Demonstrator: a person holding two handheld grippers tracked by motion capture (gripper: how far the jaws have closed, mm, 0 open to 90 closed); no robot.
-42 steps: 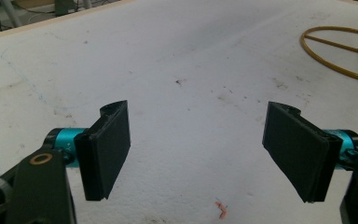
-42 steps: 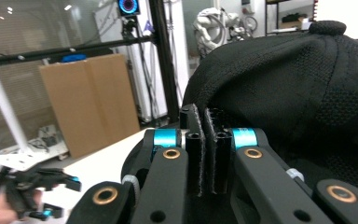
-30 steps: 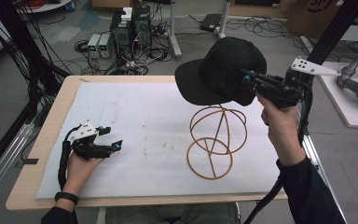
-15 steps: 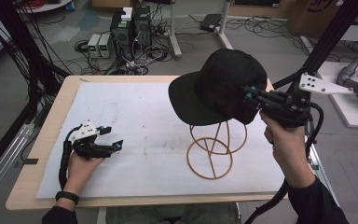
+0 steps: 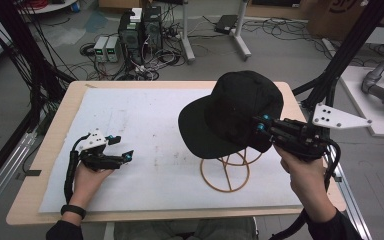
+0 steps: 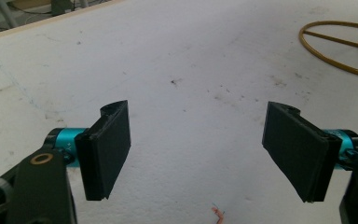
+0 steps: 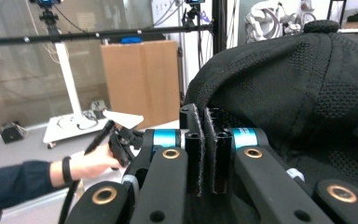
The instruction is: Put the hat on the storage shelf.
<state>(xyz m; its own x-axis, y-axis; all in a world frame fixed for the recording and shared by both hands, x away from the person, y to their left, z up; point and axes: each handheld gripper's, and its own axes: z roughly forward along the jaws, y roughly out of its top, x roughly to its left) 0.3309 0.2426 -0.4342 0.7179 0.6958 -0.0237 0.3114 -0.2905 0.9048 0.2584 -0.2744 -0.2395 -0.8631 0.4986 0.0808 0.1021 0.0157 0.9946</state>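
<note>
Caps: one black cap (image 5: 232, 112), held up over the right half of the table, its brim pointing toward the left side.
Stands: one gold wire stand (image 5: 228, 172), a ring base with hoops rising from it, under the cap on the white mat (image 5: 145, 130); I cannot tell whether the cap touches its top.
My right gripper (image 5: 261, 131): jaws nearly closed, pinching the cap's edge; in the right gripper view the black fabric (image 7: 284, 93) bulges up just past the jaws.
My left gripper (image 5: 122, 156): jaws wide apart with nothing between them, low over the mat at the left, well apart from the stand; in the left gripper view the stand's ring (image 6: 340, 44) sits at the top right corner.
Table: one wooden table (image 5: 60, 125), covered by the stained mat.
Around: computer boxes (image 5: 137, 30) and loose cables on the floor behind the table; a cardboard box (image 7: 142, 81) and a black frame (image 5: 347, 50) nearby.
In the way: the cap hides the top of the stand.
Writing: none I can read.
</note>
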